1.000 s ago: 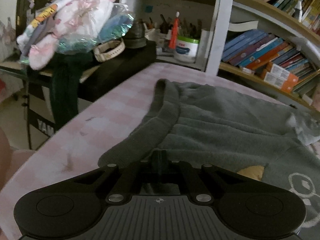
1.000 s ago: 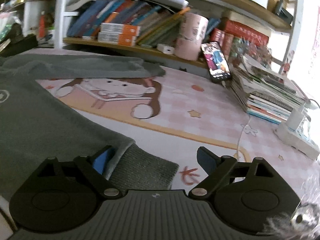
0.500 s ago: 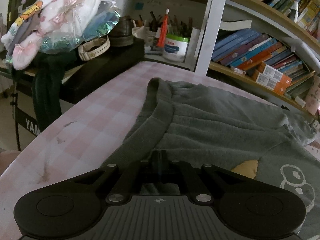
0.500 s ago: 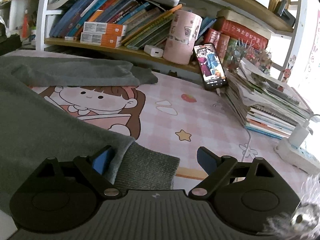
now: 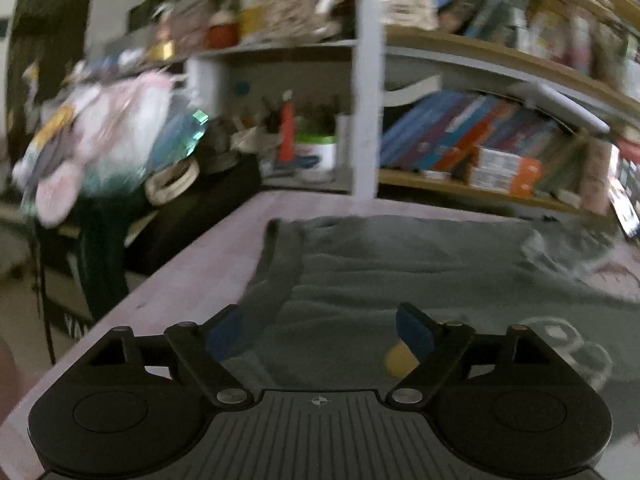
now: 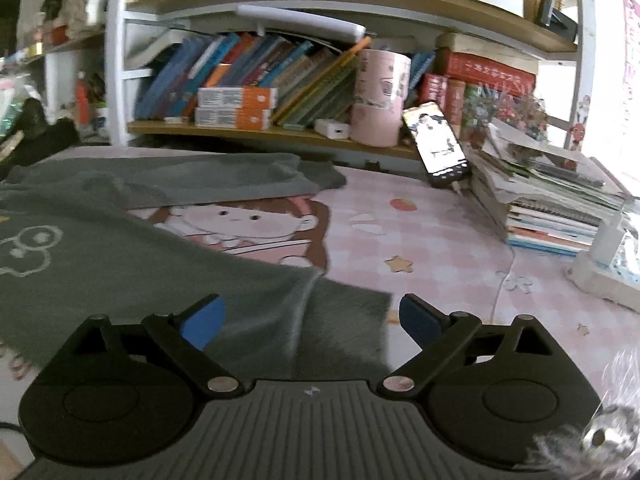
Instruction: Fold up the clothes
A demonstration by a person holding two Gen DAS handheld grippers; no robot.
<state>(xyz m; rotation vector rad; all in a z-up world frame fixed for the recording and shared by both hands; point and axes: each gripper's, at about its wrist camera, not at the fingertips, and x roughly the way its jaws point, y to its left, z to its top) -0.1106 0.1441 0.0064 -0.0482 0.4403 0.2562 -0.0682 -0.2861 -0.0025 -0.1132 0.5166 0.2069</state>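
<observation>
Left gripper [image 5: 320, 330] spread wide, holding nothing, poised above the hem side of the grey sweatshirt [image 5: 400, 272]. Right gripper [image 6: 310, 318] likewise wide and empty, straddling the ribbed cuff [image 6: 344, 320] of a sleeve. Sweatshirt spread flat across the pink checked table mat [image 6: 440, 240]. Risk ahead: pinching only the top layer of thick, fleecy knit, dragging the limp sleeve crooked and bunching the fold. Soft, matte, floppy cloth; stretchy ribbed edges.
</observation>
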